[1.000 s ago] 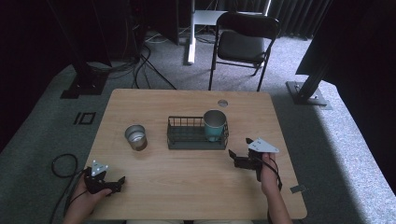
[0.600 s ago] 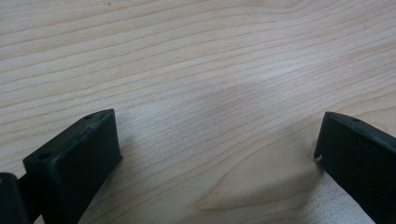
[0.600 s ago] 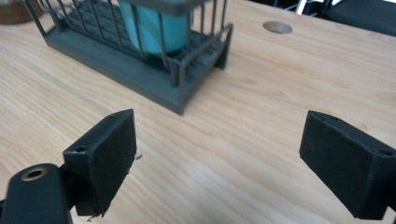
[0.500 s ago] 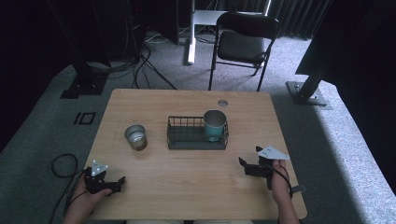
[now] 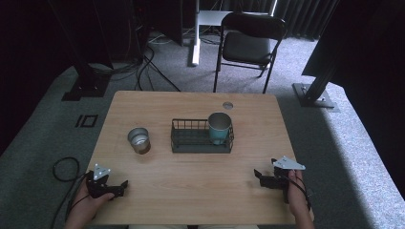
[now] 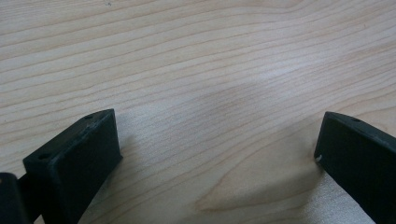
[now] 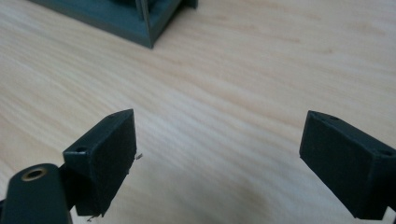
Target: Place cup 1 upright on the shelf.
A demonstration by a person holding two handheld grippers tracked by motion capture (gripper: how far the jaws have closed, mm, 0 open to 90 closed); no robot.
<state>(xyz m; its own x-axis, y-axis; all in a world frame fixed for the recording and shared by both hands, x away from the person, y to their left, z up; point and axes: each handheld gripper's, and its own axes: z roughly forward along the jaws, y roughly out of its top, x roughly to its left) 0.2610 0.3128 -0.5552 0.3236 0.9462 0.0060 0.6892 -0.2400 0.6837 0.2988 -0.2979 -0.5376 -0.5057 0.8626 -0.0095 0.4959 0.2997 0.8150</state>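
The teal cup (image 5: 219, 127) stands upright in the right end of the wire basket (image 5: 191, 141), which sits at the middle of the tabletop (image 5: 191, 191). The tin (image 5: 139, 140) stands alone just left of the basket, apart from it, open end up.

The right hand-held gripper (image 5: 259, 177) rests low near the front right corner of the tabletop, jaws apart with nothing between them; in its own view a corner of the basket (image 7: 140, 23) lies ahead and to the left. The left hand-held gripper (image 5: 123, 185) sits near the front left corner, jaws also spread wide over bare wood (image 6: 210, 70).

As I read it, the tin is the piece not yet in the basket, and the left gripper is the nearer one to it. To do that well I would come at the tin from the front edge with the jaws wide, close on its wall just below the rim so it does not tip, lift straight up, and set it down in the empty left end of the basket, clear of the cup. The right gripper could steady the basket's right end if it slides.

I can read no brand, label or writing on the cup, tin or basket; the tin is too small to tell.
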